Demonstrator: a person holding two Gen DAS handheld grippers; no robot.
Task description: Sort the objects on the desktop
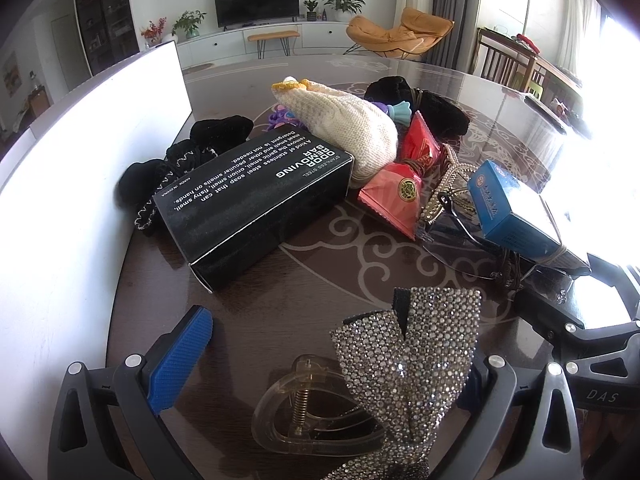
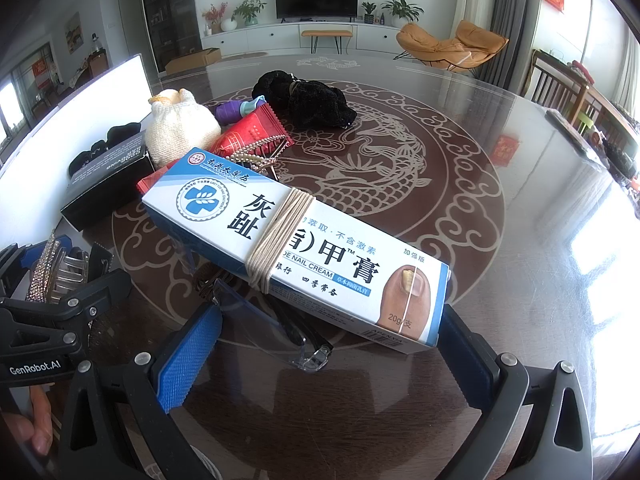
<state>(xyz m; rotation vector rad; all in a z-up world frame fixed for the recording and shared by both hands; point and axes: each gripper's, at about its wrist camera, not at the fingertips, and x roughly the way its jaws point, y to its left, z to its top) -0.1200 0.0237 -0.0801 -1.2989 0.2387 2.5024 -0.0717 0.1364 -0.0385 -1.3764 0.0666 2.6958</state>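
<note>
A rhinestone bow hair clip (image 1: 404, 360) with a clear plastic claw lies on the dark table between the fingers of my left gripper (image 1: 324, 368). That gripper is open; its left blue pad (image 1: 180, 356) stands clear of the clip and the right pad is hidden behind the bow. A blue-and-white nail cream box (image 2: 296, 248), wound with beige string, rests tilted on clear glasses (image 2: 272, 328). My right gripper (image 2: 328, 356) is open around the box's near end. The same box (image 1: 512, 208) shows at the right in the left wrist view.
A pile sits behind: a black soap box (image 1: 256, 196), a cream knitted pouch (image 1: 344, 124), red packets (image 1: 392, 196), a pearl clip (image 1: 444, 176), black velvet scrunchies (image 2: 308, 100) and black lace fabric (image 1: 188, 160). A white panel (image 1: 100, 140) stands along the left.
</note>
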